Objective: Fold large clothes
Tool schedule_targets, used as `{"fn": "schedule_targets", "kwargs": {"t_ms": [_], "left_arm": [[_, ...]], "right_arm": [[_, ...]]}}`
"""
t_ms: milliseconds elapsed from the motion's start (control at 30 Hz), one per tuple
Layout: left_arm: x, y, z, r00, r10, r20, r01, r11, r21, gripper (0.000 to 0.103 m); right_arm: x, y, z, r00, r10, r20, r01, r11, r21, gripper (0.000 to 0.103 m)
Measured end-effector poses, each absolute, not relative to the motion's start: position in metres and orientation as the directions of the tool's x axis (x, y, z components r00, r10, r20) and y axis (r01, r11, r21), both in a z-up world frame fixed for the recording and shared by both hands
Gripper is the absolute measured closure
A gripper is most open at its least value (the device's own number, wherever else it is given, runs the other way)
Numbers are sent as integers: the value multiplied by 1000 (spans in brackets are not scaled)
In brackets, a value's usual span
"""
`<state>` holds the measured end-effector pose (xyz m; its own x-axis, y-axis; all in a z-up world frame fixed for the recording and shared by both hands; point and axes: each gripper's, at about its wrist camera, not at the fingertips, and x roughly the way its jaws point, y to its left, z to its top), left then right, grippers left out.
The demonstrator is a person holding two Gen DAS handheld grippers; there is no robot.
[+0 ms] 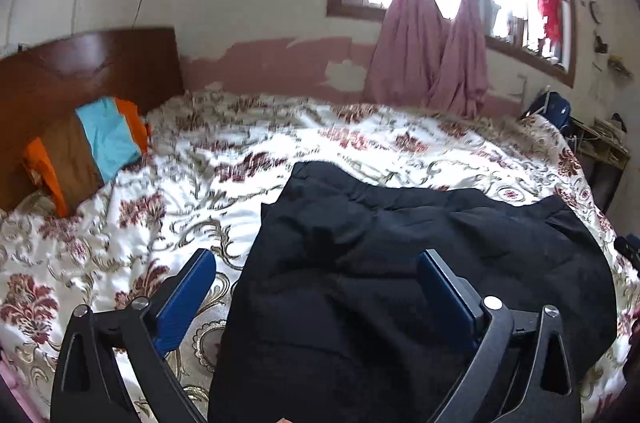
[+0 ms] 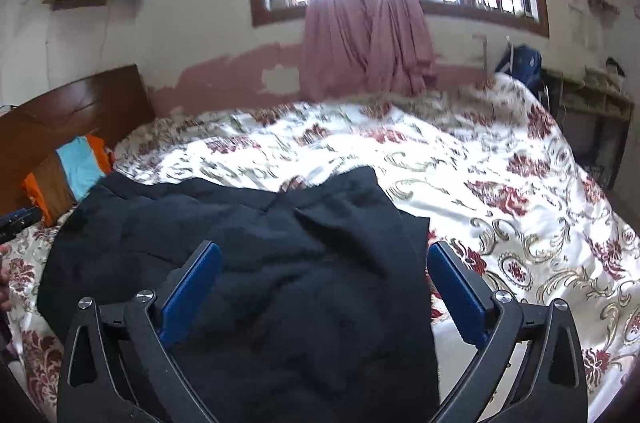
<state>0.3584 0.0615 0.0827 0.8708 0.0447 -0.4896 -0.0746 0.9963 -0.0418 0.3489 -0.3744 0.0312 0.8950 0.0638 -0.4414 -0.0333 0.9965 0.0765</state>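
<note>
A large black garment lies spread and rumpled on the floral bedspread. My left gripper hangs over its left edge, blue pads wide apart, nothing pinched between them. One left pad is above the bedspread, the other above the black cloth. In the right wrist view the same black garment fills the lower middle. My right gripper stands open above its right edge, with cloth lying below the gap and not gripped.
A wooden headboard and a folded stack of orange, brown and light blue clothes sit at the bed's left end. Pink curtains hang before the window. A cluttered shelf stands at the right past the bed.
</note>
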Motion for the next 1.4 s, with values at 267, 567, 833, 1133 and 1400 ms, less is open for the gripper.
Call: {"fn": "schedule_targets", "kwargs": {"t_ms": [267,567,833,1133,1400], "left_arm": [[307,31,96,926,47,-374,-51,999,1,0],[273,13,103,935,55,-350,-54,998,14,0],[258,5,106,949,54,-310,-57,998,0,0],[250,3,94,946,35,-323,-53,997,-49,0],[226,-8,86,952,41,-304,-48,999,-16,0]], "right_arm": [[307,-352,50,932,83,-352,-68,996,55,2],[280,-344,51,948,80,-309,-67,996,51,2],[258,-336,57,963,79,-259,-68,996,52,2],[235,-325,56,963,116,-244,-101,992,73,2],[215,-313,52,966,131,-222,-118,990,72,2]]}}
